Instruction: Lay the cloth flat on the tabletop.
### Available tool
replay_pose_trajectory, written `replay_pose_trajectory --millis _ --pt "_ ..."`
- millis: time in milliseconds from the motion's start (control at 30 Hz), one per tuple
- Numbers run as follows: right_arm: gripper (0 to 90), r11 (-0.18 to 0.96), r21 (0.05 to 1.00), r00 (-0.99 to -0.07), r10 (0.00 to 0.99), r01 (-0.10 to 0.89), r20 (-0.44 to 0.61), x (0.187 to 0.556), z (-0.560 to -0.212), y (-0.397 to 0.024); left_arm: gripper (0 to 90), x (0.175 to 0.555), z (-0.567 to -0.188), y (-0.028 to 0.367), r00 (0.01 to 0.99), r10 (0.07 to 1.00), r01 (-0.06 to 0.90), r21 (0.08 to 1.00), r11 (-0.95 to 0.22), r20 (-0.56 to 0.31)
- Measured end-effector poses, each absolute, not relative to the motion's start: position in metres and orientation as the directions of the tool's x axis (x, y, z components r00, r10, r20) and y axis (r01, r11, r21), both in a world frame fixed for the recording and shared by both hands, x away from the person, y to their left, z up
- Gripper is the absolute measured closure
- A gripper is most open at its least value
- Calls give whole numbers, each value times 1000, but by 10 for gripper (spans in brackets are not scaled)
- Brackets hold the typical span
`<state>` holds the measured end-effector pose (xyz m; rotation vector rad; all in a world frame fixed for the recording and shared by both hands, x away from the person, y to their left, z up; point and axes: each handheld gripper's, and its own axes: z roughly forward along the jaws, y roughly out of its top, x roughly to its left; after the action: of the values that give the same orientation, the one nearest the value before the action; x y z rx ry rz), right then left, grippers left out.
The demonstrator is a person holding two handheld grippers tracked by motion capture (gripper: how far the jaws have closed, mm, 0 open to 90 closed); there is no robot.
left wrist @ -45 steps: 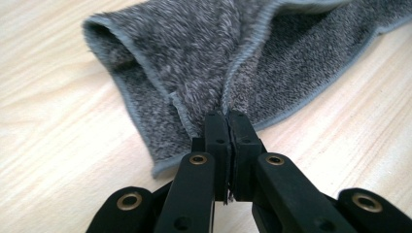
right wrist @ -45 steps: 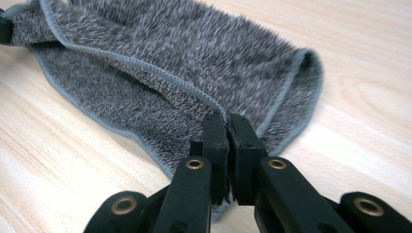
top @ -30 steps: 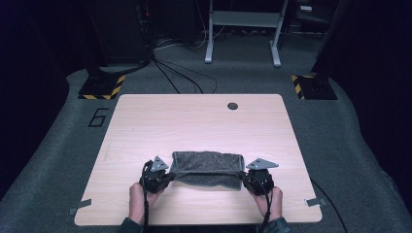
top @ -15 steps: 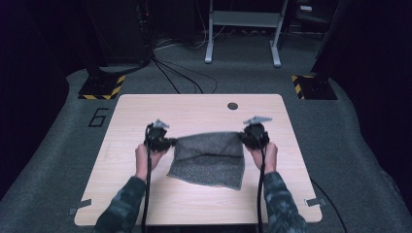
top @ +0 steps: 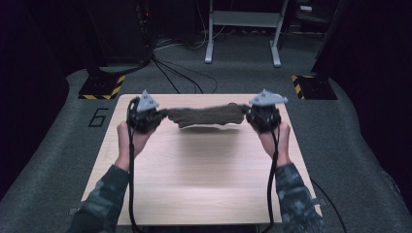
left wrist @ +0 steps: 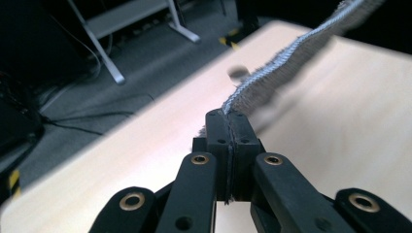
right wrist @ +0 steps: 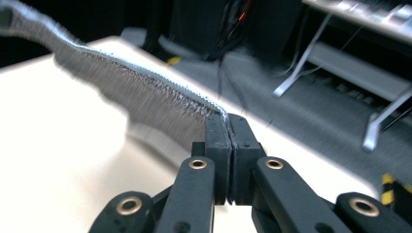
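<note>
Holding 1 grey towel (top: pixel 210 115), 2 hand-held grippers, 1 table (top: pixel 194 184)

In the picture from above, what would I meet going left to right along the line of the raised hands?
Left black tongs with a grey three-cornered plate → grey fuzzy cloth stretched in the air → right black tongs with a grey three-cornered plate, all above the light wooden table.

A pale wooden rectangular table (top: pixel 194 184) is set on grey carpeted floor (top: pixel 350 160). A white metal-legged frame (top: pixel 243 29) and black cables (top: pixel 175 73) are seen beyond, in dim light.
</note>
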<state>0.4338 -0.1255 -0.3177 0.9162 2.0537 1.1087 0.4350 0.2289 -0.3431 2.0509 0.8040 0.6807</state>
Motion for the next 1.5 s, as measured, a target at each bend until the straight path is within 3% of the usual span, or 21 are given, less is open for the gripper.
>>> replay_pose_trajectory --millis 133,233,400,633,800,933,1033,1233,1367,1500 --pt "888 463 808 -608 776 365 -170 408 -385 -128 895 412 -407 227 682 722 385 782 -490 117" --pt "886 447 767 -612 786 460 -91 392 -439 -130 894 401 -450 227 698 714 454 739 -498 53" --pt "882 428 726 -606 796 538 -21 375 -482 -138 892 383 -490 227 701 713 516 707 -483 -25" --pt "833 424 711 -618 786 561 18 357 -494 -143 866 365 -503 227 719 691 538 688 -487 -73" --pt "696 412 704 -616 786 579 47 345 -494 -155 637 351 -499 233 727 673 558 687 -466 -134" --pt "519 369 719 -596 800 589 78 344 -483 -169 415 346 -487 244 698 704 562 710 -423 -133" --pt "381 341 730 -573 815 593 84 351 -476 -174 312 355 -479 252 670 733 562 724 -399 -117" --pt "237 321 726 -516 855 608 54 386 -476 -163 224 392 -474 252 615 784 569 737 -365 -86" --pt "165 330 701 -484 874 632 25 409 -488 -148 191 409 -482 238 612 790 576 709 -407 -44" --pt "145 330 686 -461 888 648 7 423 -499 -140 174 416 -495 223 603 798 588 677 -443 -1"
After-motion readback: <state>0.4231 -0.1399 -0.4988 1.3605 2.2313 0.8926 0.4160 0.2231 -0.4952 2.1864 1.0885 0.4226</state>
